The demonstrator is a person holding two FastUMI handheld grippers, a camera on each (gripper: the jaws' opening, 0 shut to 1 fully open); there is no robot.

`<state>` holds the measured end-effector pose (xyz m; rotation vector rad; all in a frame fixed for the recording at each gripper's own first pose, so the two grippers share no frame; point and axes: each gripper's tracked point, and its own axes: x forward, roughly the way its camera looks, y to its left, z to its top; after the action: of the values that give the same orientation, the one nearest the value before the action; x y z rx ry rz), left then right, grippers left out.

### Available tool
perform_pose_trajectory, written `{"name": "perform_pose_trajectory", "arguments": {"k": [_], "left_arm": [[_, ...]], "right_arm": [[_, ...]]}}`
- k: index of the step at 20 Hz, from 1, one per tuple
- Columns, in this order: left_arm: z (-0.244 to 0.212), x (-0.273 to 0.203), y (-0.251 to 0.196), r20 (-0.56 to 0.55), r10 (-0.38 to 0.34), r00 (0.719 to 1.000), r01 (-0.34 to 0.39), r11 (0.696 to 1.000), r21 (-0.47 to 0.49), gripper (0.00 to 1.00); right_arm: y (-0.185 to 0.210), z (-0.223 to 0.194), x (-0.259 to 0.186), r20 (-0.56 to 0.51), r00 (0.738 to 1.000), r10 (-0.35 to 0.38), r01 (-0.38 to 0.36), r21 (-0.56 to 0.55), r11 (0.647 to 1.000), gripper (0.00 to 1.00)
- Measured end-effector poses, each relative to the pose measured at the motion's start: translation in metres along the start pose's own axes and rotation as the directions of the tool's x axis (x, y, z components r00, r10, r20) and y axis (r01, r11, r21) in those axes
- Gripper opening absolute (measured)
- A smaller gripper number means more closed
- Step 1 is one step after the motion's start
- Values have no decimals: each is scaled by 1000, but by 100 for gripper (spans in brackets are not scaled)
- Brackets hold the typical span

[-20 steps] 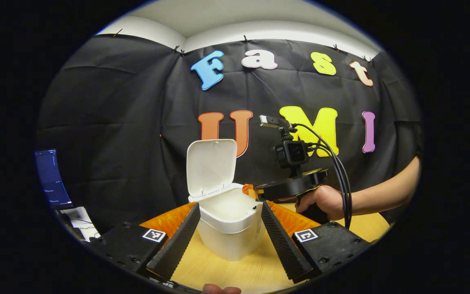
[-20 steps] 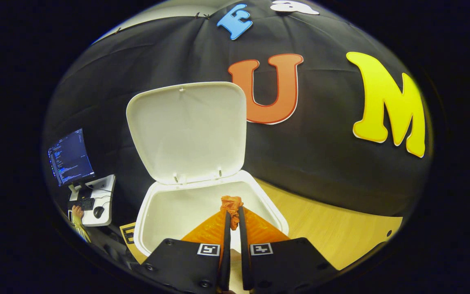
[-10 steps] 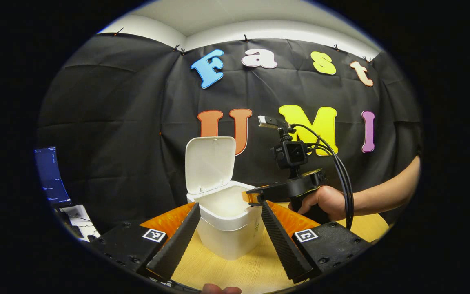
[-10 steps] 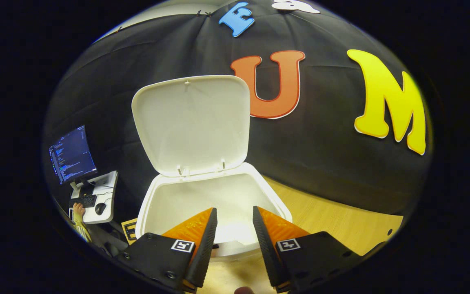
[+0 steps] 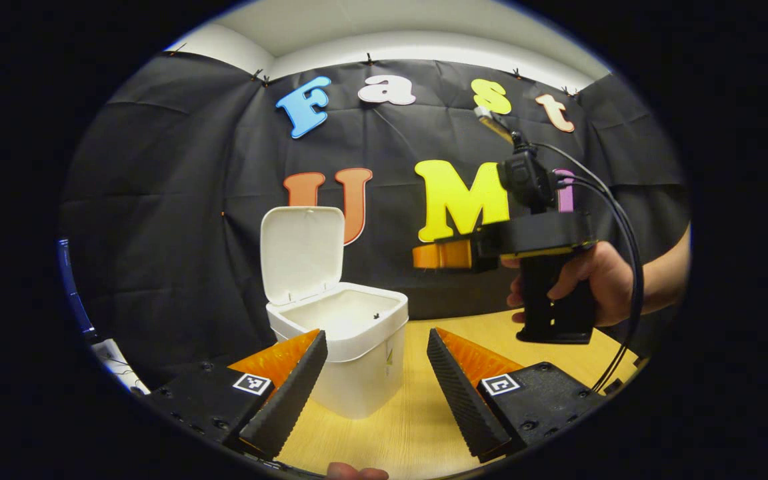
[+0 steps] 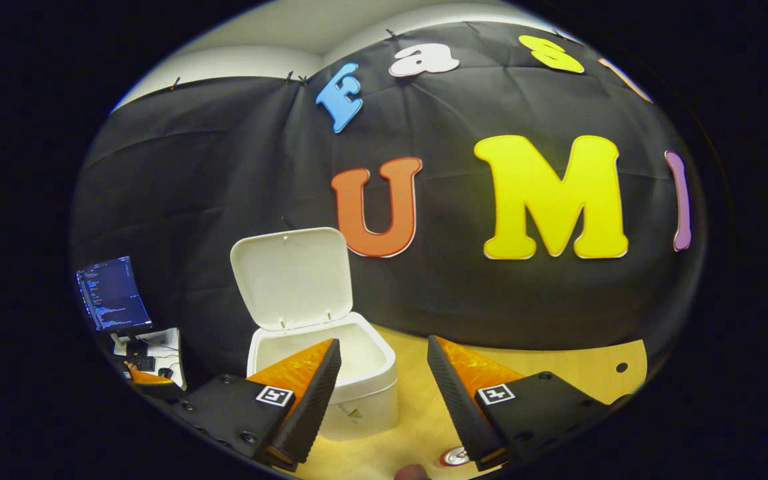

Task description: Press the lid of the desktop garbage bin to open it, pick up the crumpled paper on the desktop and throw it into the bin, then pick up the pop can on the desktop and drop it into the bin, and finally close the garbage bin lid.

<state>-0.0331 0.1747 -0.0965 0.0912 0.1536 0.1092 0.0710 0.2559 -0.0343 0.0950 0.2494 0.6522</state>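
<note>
Working from the left in the left gripper view, we see a dark monitor edge at the booth's side, then our left gripper, its fingers spread wide and holding nothing, low over the pale wooden desktop. Just past its left finger stands the small white plastic garbage bin, with its white hinged lid tipped upright and the mouth open. We cannot see down to the bin's floor, so we cannot tell whether the crumpled paper lies inside; it is nowhere on the visible desktop. Farther right, a hand holds the right gripper by its black handle, raised well above the desk and to the right of the bin.

In the right gripper view, that gripper has its fingers wide apart and empty, with the bin near the left finger. At the bottom edge, by the right finger, a round silver can top with a red rim peeks out, likely the pop can, upright on the desk.

We judge the can pickup comes next. The can sits almost under the fingers, barely visible, so a blind descent could knock it over and let it roll. Swinging back toward the bin, a finger could clip the upright lid and snap it shut early.
</note>
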Motion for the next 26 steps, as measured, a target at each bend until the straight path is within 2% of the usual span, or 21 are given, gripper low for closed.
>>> {"name": "perform_pose_trajectory", "arguments": {"k": [3, 7, 9, 11, 14, 16, 18, 22, 26], "left_arm": [[-21, -8, -28, -14, -77, 997, 77, 996, 39, 99], [-60, 2, -58, -54, -153, 987, 155, 987, 42, 99], [-79, 9, -78, -58, -197, 979, 200, 979, 39, 99], [-101, 17, -95, -83, -231, 969, 233, 972, 20, 98], [-127, 30, -121, -105, -271, 957, 274, 962, 14, 99], [-142, 43, -135, -113, -284, 952, 289, 957, 22, 99], [-166, 61, -157, -149, -308, 940, 312, 950, 5, 99], [-190, 83, -174, -197, -308, 931, 314, 950, -2, 99], [-220, 112, -185, -276, -287, 917, 295, 955, -13, 99]], "right_arm": [[-34, 11, -62, 70, 994, -85, 83, 38, 996, 85], [-78, 15, -126, 177, 960, -218, 214, 44, 976, 85], [-105, 4, -162, 200, 933, -299, 295, 53, 954, 85], [-127, -15, -187, 187, 912, -364, 359, 58, 931, 83], [-152, -48, -217, 123, 894, -431, 428, 49, 902, 86], [-166, -53, -237, 117, 873, -474, 470, 66, 880, 86], [-183, -64, -256, 117, 845, -521, 521, 34, 853, 84], [-197, -72, -269, 102, 824, -558, 558, 26, 829, 86], [-201, -102, -280, 27, 819, -573, 572, 25, 820, 86]]}}
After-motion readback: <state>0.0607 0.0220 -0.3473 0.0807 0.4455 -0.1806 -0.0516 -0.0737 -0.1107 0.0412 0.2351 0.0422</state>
